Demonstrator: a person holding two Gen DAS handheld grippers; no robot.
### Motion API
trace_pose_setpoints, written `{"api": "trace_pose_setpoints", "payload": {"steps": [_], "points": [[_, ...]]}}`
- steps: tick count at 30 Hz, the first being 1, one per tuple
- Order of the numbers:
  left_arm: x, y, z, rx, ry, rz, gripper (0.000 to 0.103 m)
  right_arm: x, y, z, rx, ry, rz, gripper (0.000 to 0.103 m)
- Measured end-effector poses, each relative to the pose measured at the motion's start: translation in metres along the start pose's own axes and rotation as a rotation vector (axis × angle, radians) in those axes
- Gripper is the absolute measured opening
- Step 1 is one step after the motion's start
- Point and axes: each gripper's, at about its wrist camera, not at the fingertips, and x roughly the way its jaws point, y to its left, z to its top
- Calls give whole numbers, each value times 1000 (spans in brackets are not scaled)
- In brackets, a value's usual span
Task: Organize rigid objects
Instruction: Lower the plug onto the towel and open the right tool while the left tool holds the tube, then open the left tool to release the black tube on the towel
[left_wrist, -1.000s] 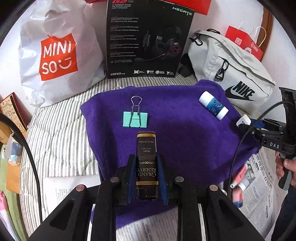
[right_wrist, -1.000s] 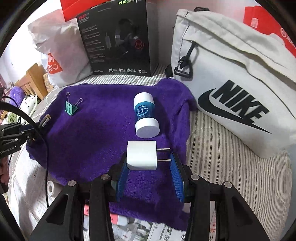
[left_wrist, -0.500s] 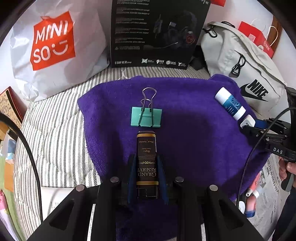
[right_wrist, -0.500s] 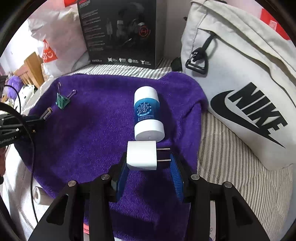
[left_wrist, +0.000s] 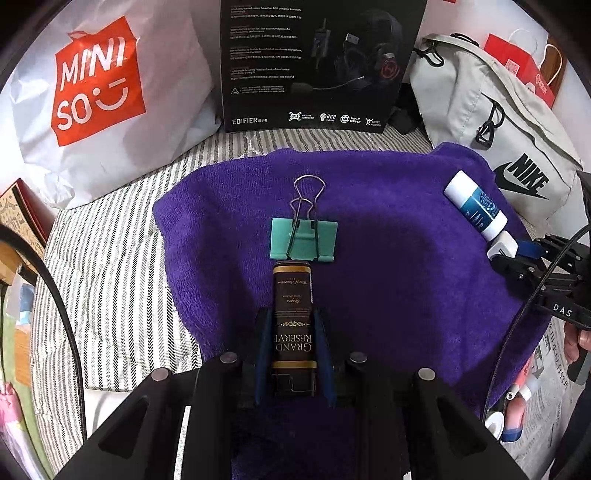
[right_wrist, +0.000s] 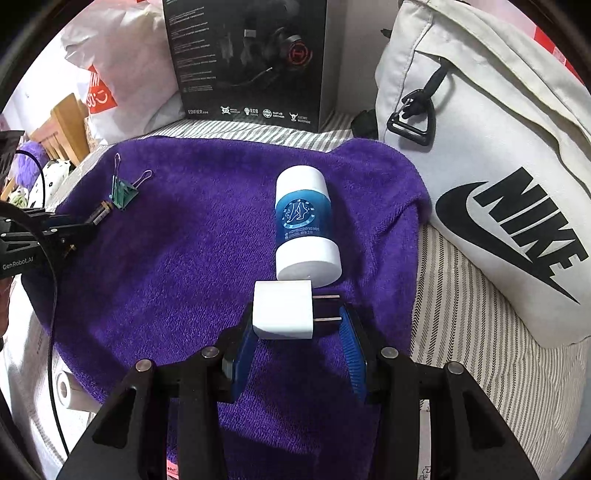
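Note:
My left gripper (left_wrist: 292, 318) is shut on a dark brown box (left_wrist: 293, 325) lettered "Grand Reserve", low over the purple towel (left_wrist: 406, 280). The box's far end almost meets a green binder clip (left_wrist: 304, 240) lying flat. My right gripper (right_wrist: 297, 332) is shut on a white charger plug (right_wrist: 282, 310), its prongs against the right pad. Just beyond the plug lies a blue and white bottle (right_wrist: 304, 225) on its side. The right wrist view shows the clip (right_wrist: 122, 194) and my left gripper (right_wrist: 88, 221) at the towel's left. The bottle (left_wrist: 476, 206) and plug (left_wrist: 502, 247) appear at the right of the left wrist view.
A white Miniso bag (left_wrist: 99, 99), a black headset box (left_wrist: 317, 62) and a grey Nike bag (left_wrist: 491, 122) line the back on the striped sheet (left_wrist: 110, 266). Newspaper with pens (left_wrist: 521, 398) lies at the front right. A hand (left_wrist: 580, 339) holds the right gripper.
Both grippers have come down and forward over the towel with their loads. The box's tip now nearly reaches the clip, and the plug sits close to the bottle's cap.

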Motion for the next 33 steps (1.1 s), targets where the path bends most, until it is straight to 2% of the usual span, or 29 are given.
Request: {"api": "trace_pose_setpoints", "payload": {"steps": [5, 9, 13, 16, 20, 25, 28, 33], "points": [[-2, -4, 0, 22, 4, 27, 23, 2, 1, 0, -7, -5, 2, 44], [-4, -8, -6, 21, 22, 12, 34, 1, 1, 1, -4, 19, 17, 46], [-8, -18, -15, 38, 31, 32, 37, -7, 1, -2, 13, 33, 19, 56], [-12, -23, -22, 31, 39, 49, 38, -17, -2, -5, 56, 27, 36, 56], [-33, -23, -31, 4, 15, 62, 38, -37, -5, -13, 77, 12, 16, 61], [-73, -37, -48, 11, -49, 17, 38, -66, -8, -31, 123, -17, 35, 61], [-89, -52, -62, 25, -72, -35, 43, -82, -10, -46, 166, -38, 38, 66], [-96, -75, -79, 38, -74, -69, 43, -105, -16, -73, 252, -72, 64, 66]]}}
